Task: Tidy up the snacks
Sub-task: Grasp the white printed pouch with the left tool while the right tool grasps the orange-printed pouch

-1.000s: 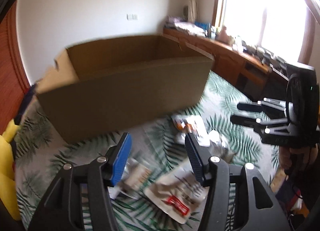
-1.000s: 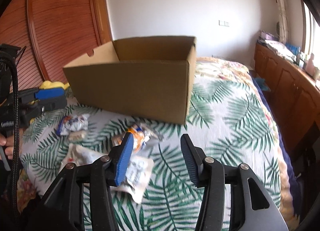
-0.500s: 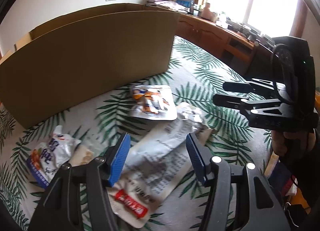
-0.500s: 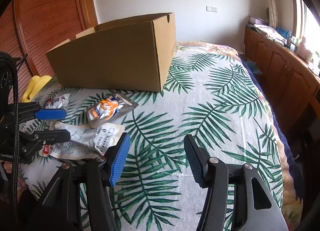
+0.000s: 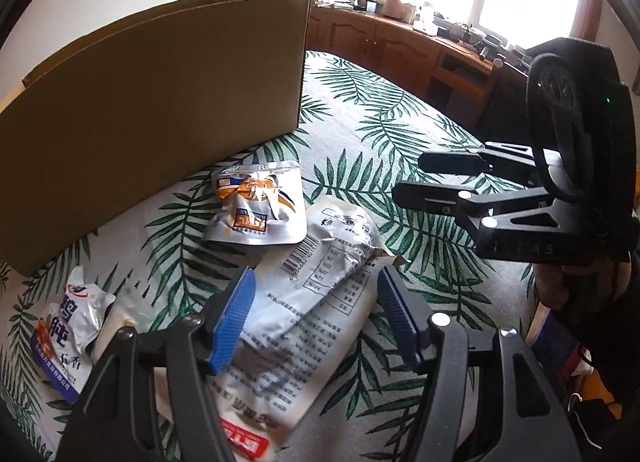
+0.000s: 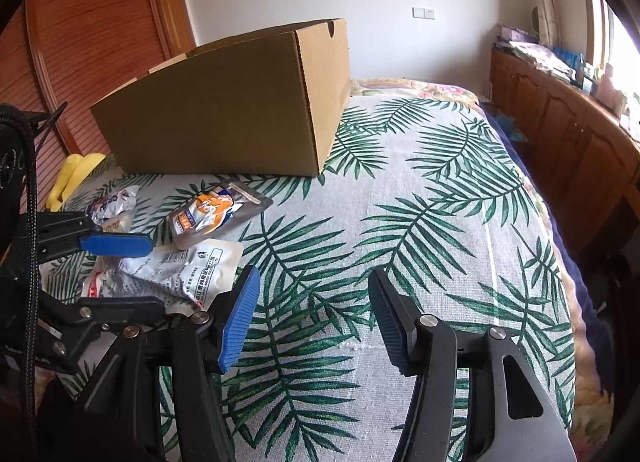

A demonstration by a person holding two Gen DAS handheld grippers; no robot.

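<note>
A large white snack bag (image 5: 320,294) lies printed side up on the palm-leaf bedspread (image 6: 400,222). My left gripper (image 5: 316,274) hovers over it with its jaws opening, the blue pads either side and not pressing it. Behind the bag lies an orange-and-silver pouch (image 5: 256,206), and a blue-and-white pouch (image 5: 68,334) lies to the left. An open cardboard box (image 5: 152,114) stands just beyond them. My right gripper (image 6: 313,276) is open over bare bedspread, right of the snacks. In its view the left gripper (image 6: 156,276) straddles the white bag (image 6: 180,266).
A yellow object (image 6: 76,174) lies at the bed's left edge beside the box (image 6: 224,110). Wooden wardrobe doors (image 6: 80,42) stand behind it. A long wooden cabinet (image 6: 580,134) with clutter on top runs under the window on the right.
My left gripper has dropped toward the snacks and now straddles the white bag, jaws a little wider. My right gripper has sunk slightly and turned; the box sits further left in its view.
</note>
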